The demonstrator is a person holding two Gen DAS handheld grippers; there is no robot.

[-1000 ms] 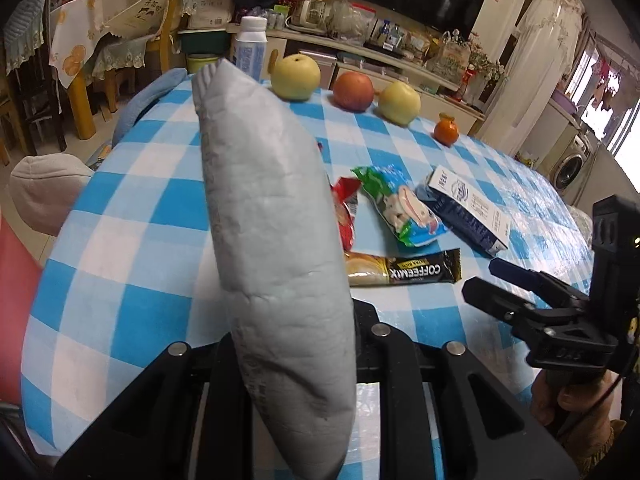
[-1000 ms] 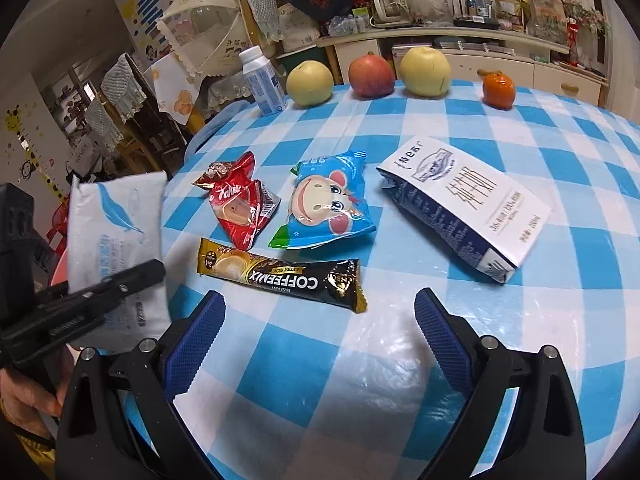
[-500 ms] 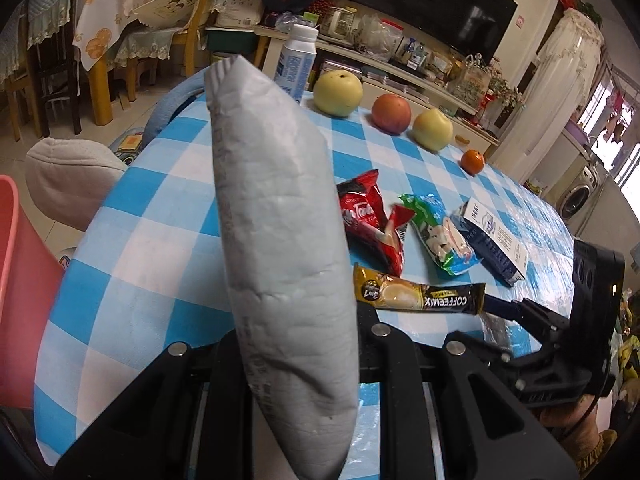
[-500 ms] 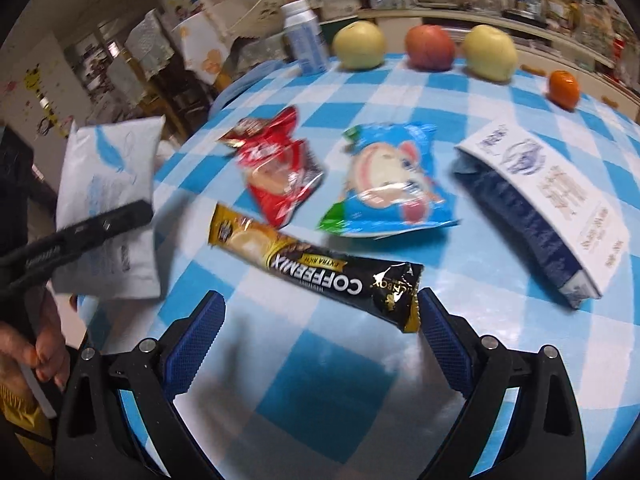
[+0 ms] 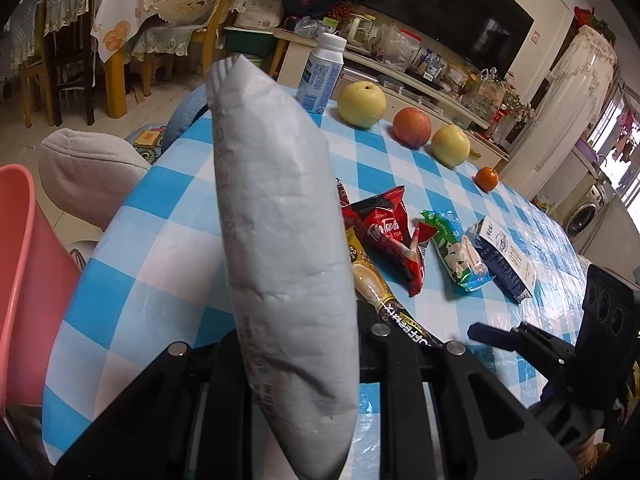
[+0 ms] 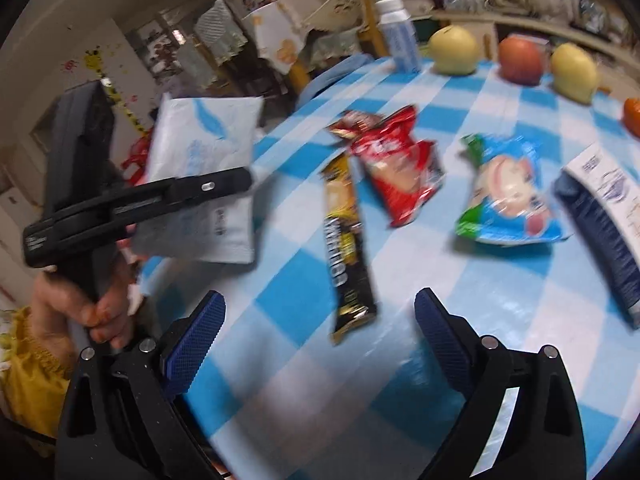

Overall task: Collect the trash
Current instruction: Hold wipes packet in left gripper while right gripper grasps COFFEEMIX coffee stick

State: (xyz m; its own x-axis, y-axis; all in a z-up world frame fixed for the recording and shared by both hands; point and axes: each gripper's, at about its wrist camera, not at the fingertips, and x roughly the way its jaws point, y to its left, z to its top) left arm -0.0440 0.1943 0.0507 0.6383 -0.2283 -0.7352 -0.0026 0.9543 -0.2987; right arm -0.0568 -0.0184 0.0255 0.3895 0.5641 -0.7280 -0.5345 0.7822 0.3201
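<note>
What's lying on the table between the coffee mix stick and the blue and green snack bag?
The red snack packet lies between the coffee mix stick and the blue and green snack bag, clearest in the right wrist view.

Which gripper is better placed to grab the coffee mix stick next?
Right. The right gripper is empty, its jaws closing, with the coffee mix stick just ahead. The left gripper is shut on the white pouch.
</note>
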